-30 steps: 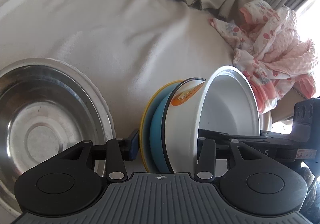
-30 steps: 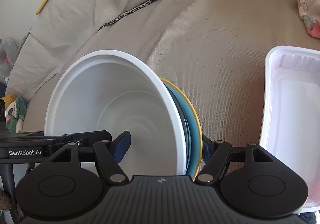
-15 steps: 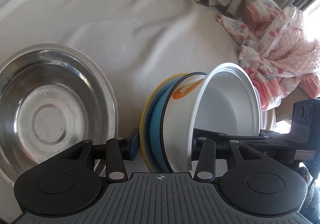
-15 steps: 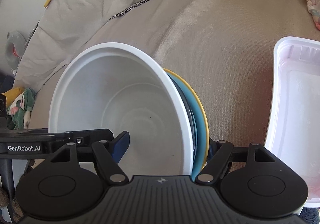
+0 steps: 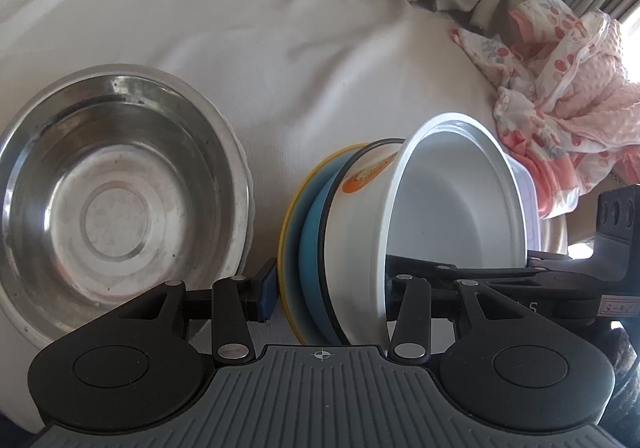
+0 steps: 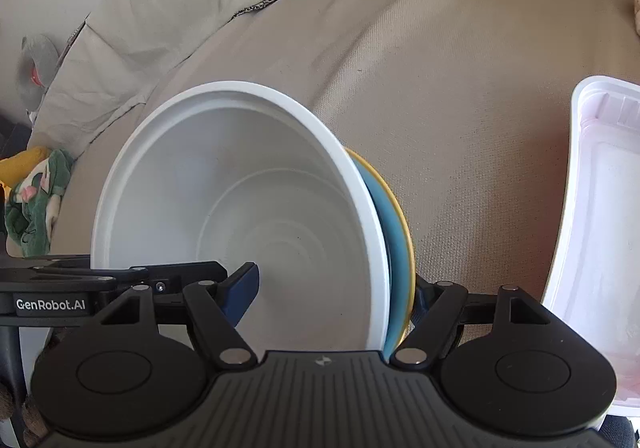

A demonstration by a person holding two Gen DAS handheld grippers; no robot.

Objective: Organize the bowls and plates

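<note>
A stack of nested dishes stands on its side: a white bowl [image 5: 452, 203] inside a white bowl with an orange print [image 5: 360, 183], then a blue plate [image 5: 310, 248] and a yellow plate [image 5: 289, 244]. My left gripper [image 5: 332, 284] is shut on the stack, with one blue pad on the yellow plate's back and the other finger hidden inside the white bowl. My right gripper [image 6: 336, 288] is shut on the same stack from the opposite side, with one pad inside the white bowl [image 6: 256, 215]. A steel bowl [image 5: 108, 199] lies to the left.
Everything is over a beige cloth-covered surface [image 5: 304, 47]. A pink patterned cloth [image 5: 560, 87] lies at the right. A white plastic tray [image 6: 600, 232] lies to the right in the right wrist view. A green floral cloth [image 6: 32, 199] is at the left edge.
Both grippers have carried the stack along together. The steel bowl has come further into view at the left, and the white tray has slid toward the right edge.
</note>
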